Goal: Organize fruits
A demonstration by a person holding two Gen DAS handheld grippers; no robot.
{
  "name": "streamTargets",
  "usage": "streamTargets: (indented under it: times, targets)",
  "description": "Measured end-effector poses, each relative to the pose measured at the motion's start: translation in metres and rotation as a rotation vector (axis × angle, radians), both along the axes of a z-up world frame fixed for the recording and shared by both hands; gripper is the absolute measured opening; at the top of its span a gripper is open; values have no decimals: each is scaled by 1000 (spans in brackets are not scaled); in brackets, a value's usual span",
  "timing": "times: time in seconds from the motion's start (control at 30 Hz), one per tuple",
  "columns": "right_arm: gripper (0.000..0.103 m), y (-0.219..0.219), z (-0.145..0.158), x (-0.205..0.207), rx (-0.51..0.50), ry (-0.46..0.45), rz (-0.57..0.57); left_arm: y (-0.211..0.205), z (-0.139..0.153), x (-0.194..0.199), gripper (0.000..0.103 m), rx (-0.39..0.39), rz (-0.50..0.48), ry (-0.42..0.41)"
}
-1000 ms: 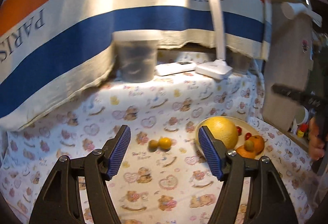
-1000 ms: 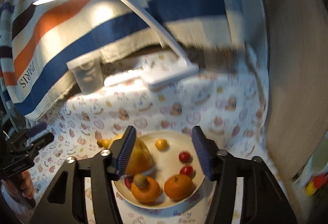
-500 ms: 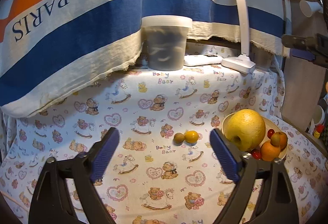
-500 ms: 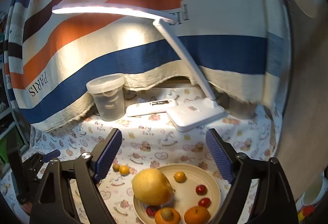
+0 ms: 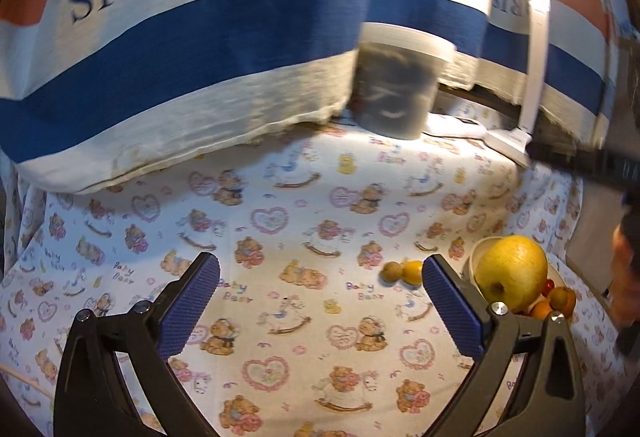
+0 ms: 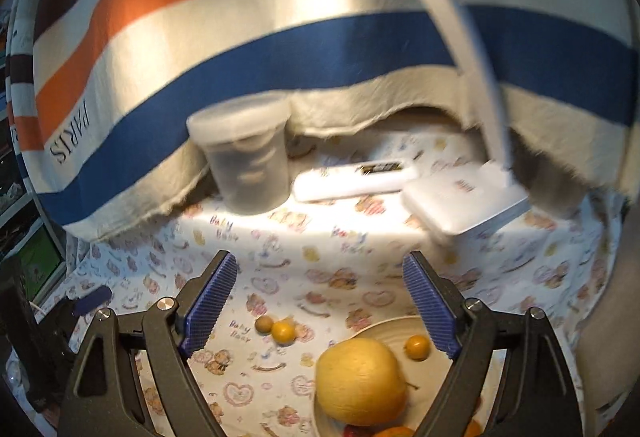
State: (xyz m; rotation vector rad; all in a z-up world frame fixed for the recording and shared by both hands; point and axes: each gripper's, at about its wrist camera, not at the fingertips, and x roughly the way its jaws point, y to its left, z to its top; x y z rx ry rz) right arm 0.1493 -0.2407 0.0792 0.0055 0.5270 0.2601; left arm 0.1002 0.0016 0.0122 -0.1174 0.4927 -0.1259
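both grippers wide open, holding nothing, above the cloth.

my left gripper (image 5: 320, 301) hangs over bare cloth (image 5: 304, 229); my right gripper (image 6: 320, 305) over the plate (image 6: 384, 325). pomelo (image 6: 360, 381) and a kumquat (image 6: 417, 346) on the plate; two small fruits (image 6: 278, 329), touching, on the cloth left of it.

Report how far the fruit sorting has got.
Mostly done: the plate already holds the big yellow fruit, a small yellow fruit and oranges. In hand: nothing; the left tongs and right tongs are both open and empty. Left: two small fruits lie on the tablecloth beside the plate.
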Motion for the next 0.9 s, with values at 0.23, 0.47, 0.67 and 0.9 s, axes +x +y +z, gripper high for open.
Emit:
streamTargets:
  times: [0.23,0.47,0.67,0.9]
  targets:
    - [86,33,-38,30,-56,122,64,16,-5,8,101,-14,68,53]
    - [66,69,-82,68,-238,324,143,22,-17,17,101,-14,95,107]
    - [47,78,-108,88,-256,432,146,26,-21,20,101,-13,108,110]
    - [36,91,-119,98,-291,478,139,27,-19,19,101,-21,106,105]
